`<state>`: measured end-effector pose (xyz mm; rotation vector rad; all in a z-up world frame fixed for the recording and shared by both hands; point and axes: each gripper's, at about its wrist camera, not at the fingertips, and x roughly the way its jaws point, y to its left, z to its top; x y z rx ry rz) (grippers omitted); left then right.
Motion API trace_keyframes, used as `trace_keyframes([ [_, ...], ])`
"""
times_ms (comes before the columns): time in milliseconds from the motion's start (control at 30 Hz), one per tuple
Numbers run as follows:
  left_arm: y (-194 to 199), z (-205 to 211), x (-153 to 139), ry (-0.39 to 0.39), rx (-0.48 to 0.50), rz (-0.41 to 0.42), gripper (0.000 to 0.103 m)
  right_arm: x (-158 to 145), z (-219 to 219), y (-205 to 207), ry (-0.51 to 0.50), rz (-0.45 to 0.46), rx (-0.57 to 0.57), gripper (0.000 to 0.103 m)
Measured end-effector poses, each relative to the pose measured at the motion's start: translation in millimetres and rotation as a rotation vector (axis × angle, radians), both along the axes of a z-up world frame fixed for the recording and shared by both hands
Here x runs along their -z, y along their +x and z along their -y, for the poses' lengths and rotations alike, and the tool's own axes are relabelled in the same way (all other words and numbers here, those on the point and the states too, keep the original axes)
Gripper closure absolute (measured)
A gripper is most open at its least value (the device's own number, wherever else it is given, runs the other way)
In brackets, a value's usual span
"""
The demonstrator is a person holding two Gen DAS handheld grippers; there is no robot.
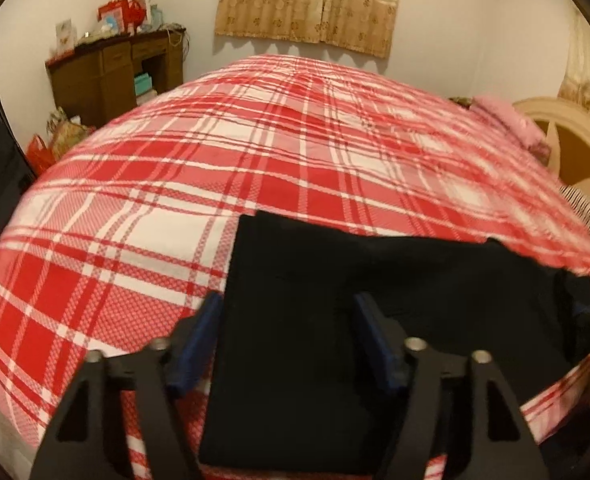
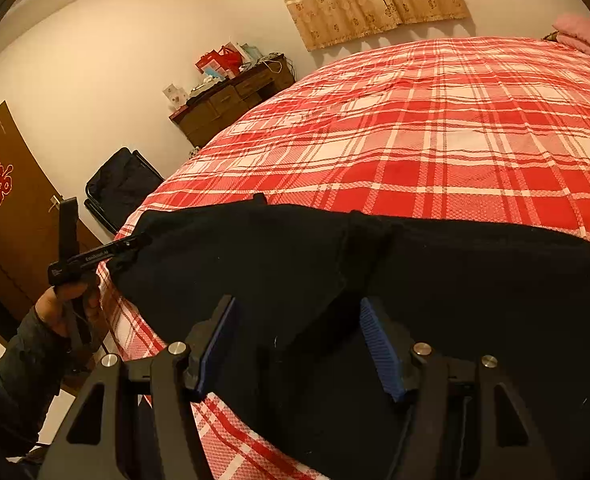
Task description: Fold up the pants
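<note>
- The left gripper (image 1: 287,340) has its fingers (image 1: 199,344) roughly half spread; the left edge of the black pants (image 1: 315,320) runs between them, one blue pad over the plaid sheet and the other over the dark cloth. No pad visibly presses on the fabric.
- The right gripper (image 2: 299,344) likewise holds its fingers (image 2: 379,344) moderately apart, both blue pads standing over the black pants (image 2: 375,280) with a gap left between pad and cloth; whether the tips touch the fabric below cannot be told.
- The pants lie flat at the near edge of the bed (image 1: 255,140), folded into a dark block with a straight left edge and a squared far-left corner, reaching rightward along that near edge.
- From the right wrist view, the left gripper (image 2: 95,256) sits at the pants' left end, by the bed's near-left corner, gripped by a hand (image 2: 67,304) in a dark sleeve.
- Past the bed's far-left corner stands a wooden cabinet (image 1: 115,72); a patterned curtain (image 1: 307,4) hangs on the far wall, and a pink pillow (image 1: 511,120) rests at the bed's right side.
</note>
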<state>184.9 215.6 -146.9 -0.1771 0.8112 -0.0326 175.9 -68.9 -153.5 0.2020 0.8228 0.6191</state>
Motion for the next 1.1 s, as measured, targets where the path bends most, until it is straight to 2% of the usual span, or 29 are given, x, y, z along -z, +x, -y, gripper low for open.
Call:
trace_keyframes([
  [233,5,-8,5,-0.063,0.001,0.002,0.047,1,-2,-1,-0.009,0.01,0.001,0.038],
  [333,5,-8,3,-0.062,-0.003,-0.007,0.059,0,-2,-1,-0.006,0.008,0.001,0.038],
  [400,2,-12,1,-0.08,-0.023,-0.01,0.078,1,-2,-1,-0.004,0.009,0.001,0.038],
  [433,0,-13,-1,-0.088,-0.029,-0.005,0.083,2,-2,-1,-0.005,0.01,0.001,0.038],
  [533,-6,-11,-10,-0.118,-0.018,0.008,0.085,3,-4,0,-0.008,0.012,0.001,0.038],
  [600,-8,-3,-13,-0.107,0.007,0.012,0.088,4,-5,1,-0.013,0.013,0.0,0.038],
  [800,-10,5,-22,-0.108,0.023,0.042,0.09,3,-3,0,-0.007,0.014,0.003,0.038],
  [900,-7,3,-18,-0.053,-0.008,0.041,0.089,4,-3,-1,-0.01,0.015,0.003,0.038],
  [967,-3,-3,-11,-0.047,-0.034,0.029,0.088,4,-4,-2,-0.013,0.017,0.002,0.038],
  [1033,1,-7,-2,-0.019,-0.051,0.017,0.082,4,-4,-2,-0.013,0.017,0.001,0.038],
  [1100,2,-11,5,-0.031,-0.064,0.011,0.064,4,-4,-3,-0.011,0.017,0.002,0.038],
])
